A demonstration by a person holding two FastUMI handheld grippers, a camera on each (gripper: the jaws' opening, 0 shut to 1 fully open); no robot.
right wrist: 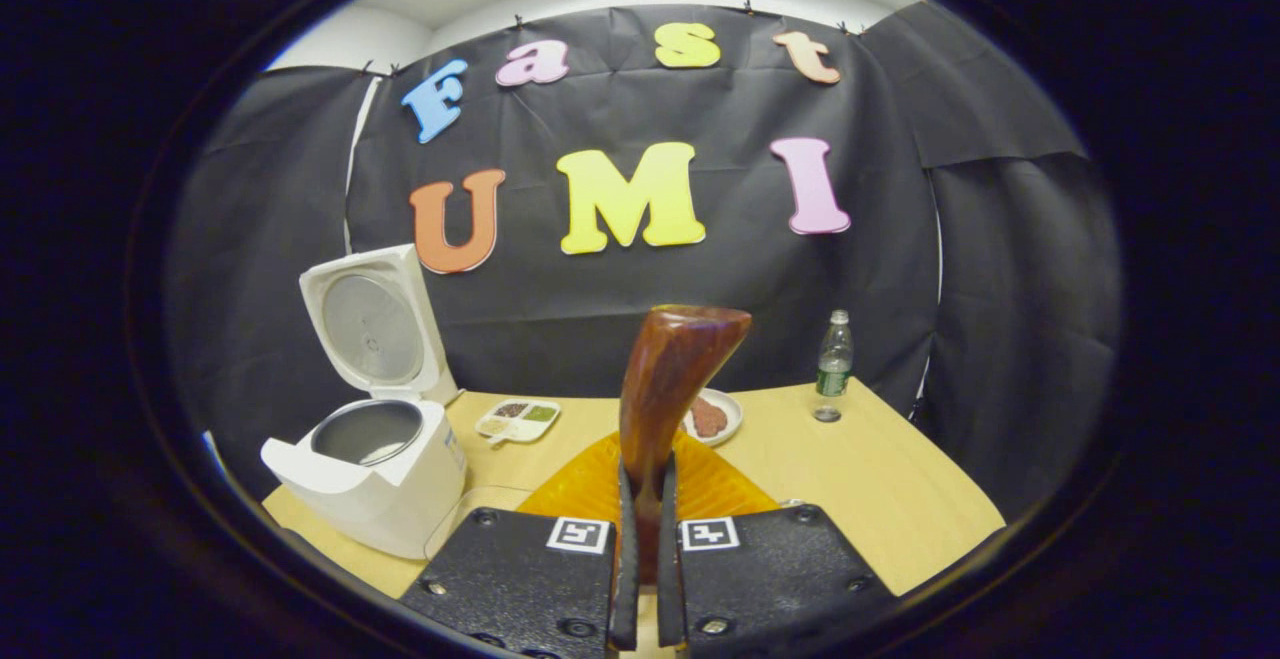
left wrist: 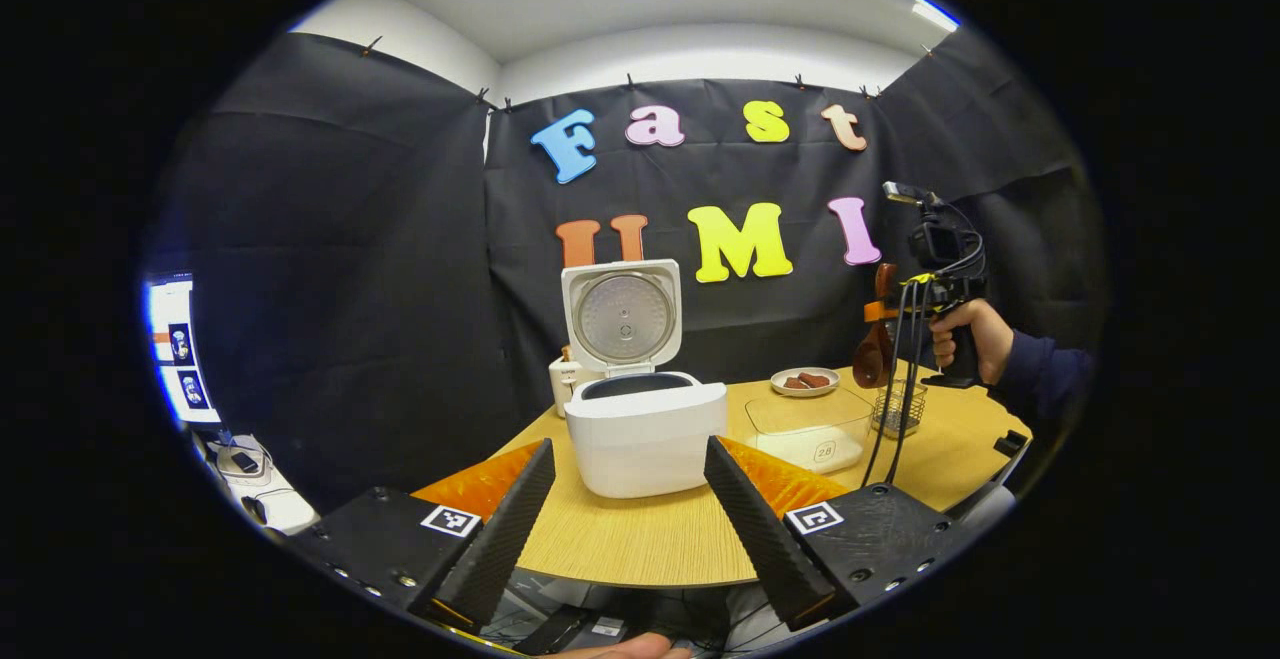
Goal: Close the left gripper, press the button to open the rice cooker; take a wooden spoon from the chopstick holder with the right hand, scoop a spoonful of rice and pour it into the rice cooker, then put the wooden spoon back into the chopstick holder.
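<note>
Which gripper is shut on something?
The right gripper, both fingers clamped on the wooden spoon. The left gripper stands open, holding nothing.

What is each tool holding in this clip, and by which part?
The right tool is shut on the wooden spoon, gripping its handle, with the bowl end above the fingers. The left tool is open and holds nothing.

Both views face the booth wall over the table (left wrist: pixel 640 539), sharing the rice cooker (left wrist: pixel 645 434).
</note>
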